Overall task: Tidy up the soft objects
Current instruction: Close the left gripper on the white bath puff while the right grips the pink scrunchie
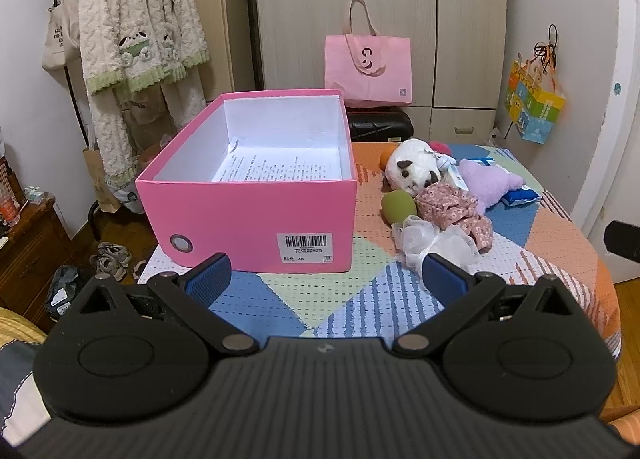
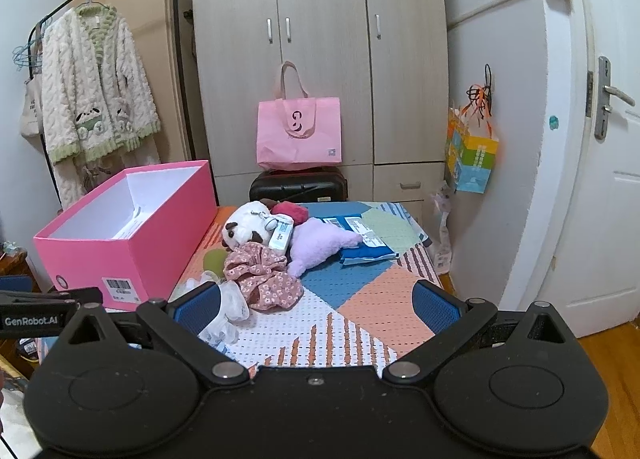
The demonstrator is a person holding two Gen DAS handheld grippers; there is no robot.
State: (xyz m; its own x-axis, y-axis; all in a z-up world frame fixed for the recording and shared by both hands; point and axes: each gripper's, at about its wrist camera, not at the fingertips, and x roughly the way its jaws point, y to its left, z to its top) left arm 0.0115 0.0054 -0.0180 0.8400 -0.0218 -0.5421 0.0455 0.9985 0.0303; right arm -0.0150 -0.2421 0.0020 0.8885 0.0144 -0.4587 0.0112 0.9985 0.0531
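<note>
Left gripper (image 1: 326, 279) and right gripper (image 2: 318, 305) had fingers spread wide, holding nothing. The pink box (image 1: 256, 211) sat on the counter (image 1: 352, 299), left of the heap of soft toys (image 1: 440, 195).

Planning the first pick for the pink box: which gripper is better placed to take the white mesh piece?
Probably right. The right gripper is open, one finger beside the white mesh piece. The left gripper, also open, faces the pink box.

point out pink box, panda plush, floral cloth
pink box (image 1: 256, 215), left wrist view, front wall above the barcode label
panda plush (image 1: 412, 169), left wrist view, white face
floral cloth (image 2: 266, 273), right wrist view, bunched middle
</note>
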